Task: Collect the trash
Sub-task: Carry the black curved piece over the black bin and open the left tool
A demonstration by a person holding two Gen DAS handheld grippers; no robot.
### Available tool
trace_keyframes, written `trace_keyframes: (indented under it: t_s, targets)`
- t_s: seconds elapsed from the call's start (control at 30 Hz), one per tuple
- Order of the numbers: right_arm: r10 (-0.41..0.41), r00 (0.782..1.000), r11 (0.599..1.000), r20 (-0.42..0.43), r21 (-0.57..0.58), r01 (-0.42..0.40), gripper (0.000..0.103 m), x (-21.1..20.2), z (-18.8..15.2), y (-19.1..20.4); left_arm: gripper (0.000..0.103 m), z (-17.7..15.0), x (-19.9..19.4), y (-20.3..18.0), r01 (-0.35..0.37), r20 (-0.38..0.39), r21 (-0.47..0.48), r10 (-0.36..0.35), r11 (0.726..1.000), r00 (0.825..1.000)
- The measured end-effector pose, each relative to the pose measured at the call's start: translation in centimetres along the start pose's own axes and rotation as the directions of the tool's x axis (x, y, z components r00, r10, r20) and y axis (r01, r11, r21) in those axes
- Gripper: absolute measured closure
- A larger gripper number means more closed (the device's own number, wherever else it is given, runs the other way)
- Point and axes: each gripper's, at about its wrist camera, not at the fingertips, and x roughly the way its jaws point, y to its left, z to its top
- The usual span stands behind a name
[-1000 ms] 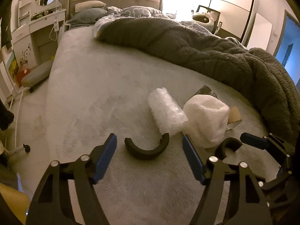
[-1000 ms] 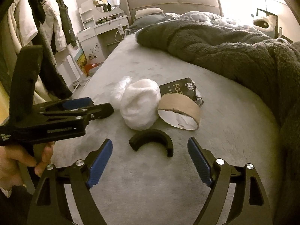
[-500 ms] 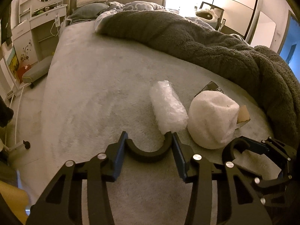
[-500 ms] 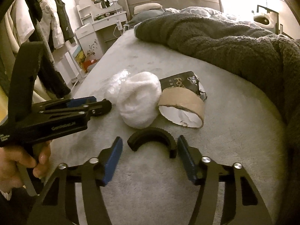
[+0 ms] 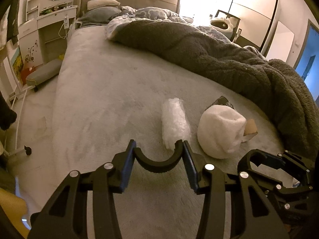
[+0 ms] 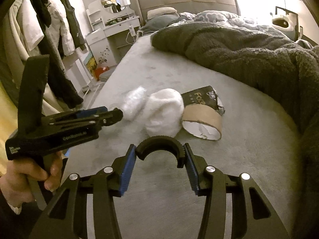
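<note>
On the grey bed, my left gripper (image 5: 158, 159) is shut on a black half-ring (image 5: 158, 164), curve toward me. My right gripper (image 6: 159, 155) is shut on a second black half-ring (image 6: 159, 142), arch away from me. Both half-rings look raised a little above the bed. The right gripper also shows in the left wrist view (image 5: 265, 159); the left gripper shows in the right wrist view (image 6: 107, 115). Beyond lie a bubble-wrap roll (image 5: 174, 122), a white fluffy wad (image 5: 219, 132), a cardboard tape ring (image 6: 201, 122) and a torn black packet (image 6: 203, 98).
A thick grey blanket (image 5: 219, 59) is heaped along the right and far side of the bed. A white dresser (image 5: 45, 31) and a grey stool (image 5: 43, 73) stand left of the bed. Clothes (image 6: 49, 39) hang at the left.
Both grippers closed from wide open onto their black half-rings. Both views have lifted slightly away from the bed.
</note>
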Motion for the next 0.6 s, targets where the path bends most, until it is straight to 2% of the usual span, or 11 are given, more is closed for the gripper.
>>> trace_keyframes:
  t_s: [0.33, 0.6]
  targets:
    - [0.043, 0.997, 0.999, 0.058, 0.02, -0.044, 0.054, -2.3, 0.5, 1.1, 0.054, -1.0, -1.9, -0.2, -0.01, 0.038, 0.021, 0.009, 1.0, 0.999]
    - [0.068, 0.996, 0.996, 0.065, 0.053, -0.071, 0.054, -2.6, 0.2, 1.4, 0.054, -2.8, -3.7, 2.4, -0.083, 0.05, -0.04, 0.085, 0.996, 0.995]
